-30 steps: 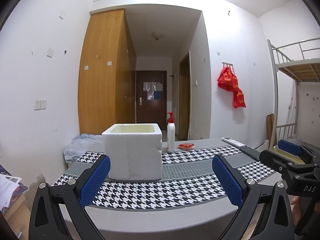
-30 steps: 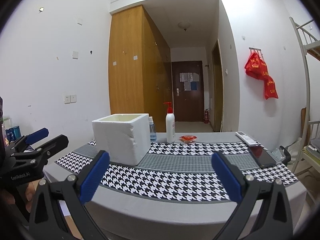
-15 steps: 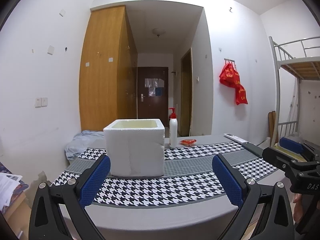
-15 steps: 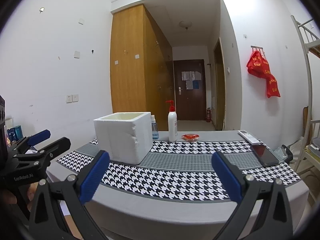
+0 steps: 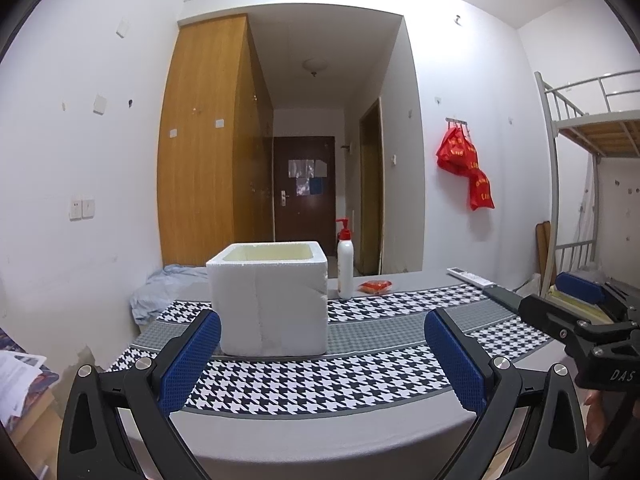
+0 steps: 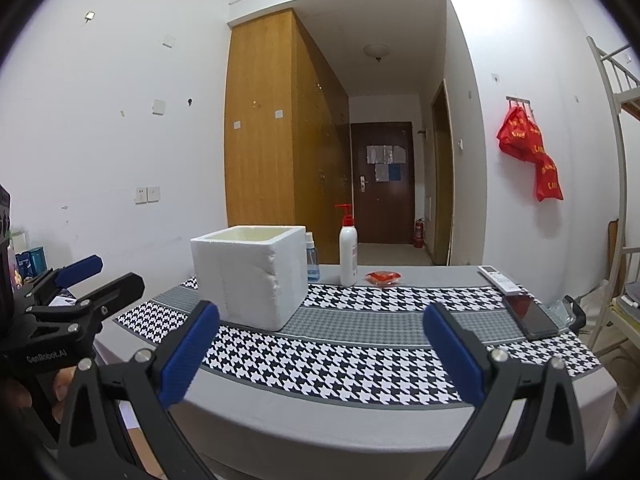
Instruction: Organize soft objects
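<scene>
A white foam box stands open-topped on the houndstooth cloth of the table; it also shows in the right wrist view. A small red soft packet lies at the far side, seen too in the right wrist view. A pale blue cloth is bunched at the table's far left. My left gripper is open and empty before the near edge. My right gripper is open and empty, to the right of the left one.
A white pump bottle and a small blue bottle stand behind the box. A remote and a phone lie at the right edge. A bunk bed stands right, papers left.
Both grippers have tilted down and dropped slightly, so the table sits lower in view. Both stay open and empty.
</scene>
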The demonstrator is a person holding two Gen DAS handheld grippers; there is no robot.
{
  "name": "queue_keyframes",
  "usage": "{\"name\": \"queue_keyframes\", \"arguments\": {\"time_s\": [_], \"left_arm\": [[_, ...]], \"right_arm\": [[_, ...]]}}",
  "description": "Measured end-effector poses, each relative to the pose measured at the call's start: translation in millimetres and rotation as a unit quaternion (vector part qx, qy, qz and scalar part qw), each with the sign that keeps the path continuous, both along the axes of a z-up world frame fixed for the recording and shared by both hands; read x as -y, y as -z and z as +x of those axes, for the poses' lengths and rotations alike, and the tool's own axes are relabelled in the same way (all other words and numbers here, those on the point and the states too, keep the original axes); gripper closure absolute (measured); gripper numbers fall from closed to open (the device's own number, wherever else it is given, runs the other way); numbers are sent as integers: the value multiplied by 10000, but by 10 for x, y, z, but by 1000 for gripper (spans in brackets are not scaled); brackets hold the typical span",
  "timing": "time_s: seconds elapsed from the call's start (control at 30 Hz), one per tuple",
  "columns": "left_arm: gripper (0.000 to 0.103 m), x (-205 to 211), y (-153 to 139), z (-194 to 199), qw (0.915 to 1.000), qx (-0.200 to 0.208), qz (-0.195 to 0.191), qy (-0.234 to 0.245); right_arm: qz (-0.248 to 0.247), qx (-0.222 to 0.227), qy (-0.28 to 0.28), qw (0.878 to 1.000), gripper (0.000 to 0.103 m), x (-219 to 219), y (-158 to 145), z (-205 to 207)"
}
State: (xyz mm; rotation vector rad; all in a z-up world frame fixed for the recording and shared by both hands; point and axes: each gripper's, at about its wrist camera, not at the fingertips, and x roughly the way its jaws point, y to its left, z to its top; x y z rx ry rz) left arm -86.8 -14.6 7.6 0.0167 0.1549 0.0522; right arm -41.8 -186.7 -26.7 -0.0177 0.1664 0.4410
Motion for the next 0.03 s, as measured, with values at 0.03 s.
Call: {"name": "queue_keyframes", "arguments": {"time_s": [0.03], "left_arm": [[1, 2, 0, 1, 10000, 0, 6, 2]], "right_arm": [[10, -7, 6, 10000, 0, 8, 1, 1]]}}
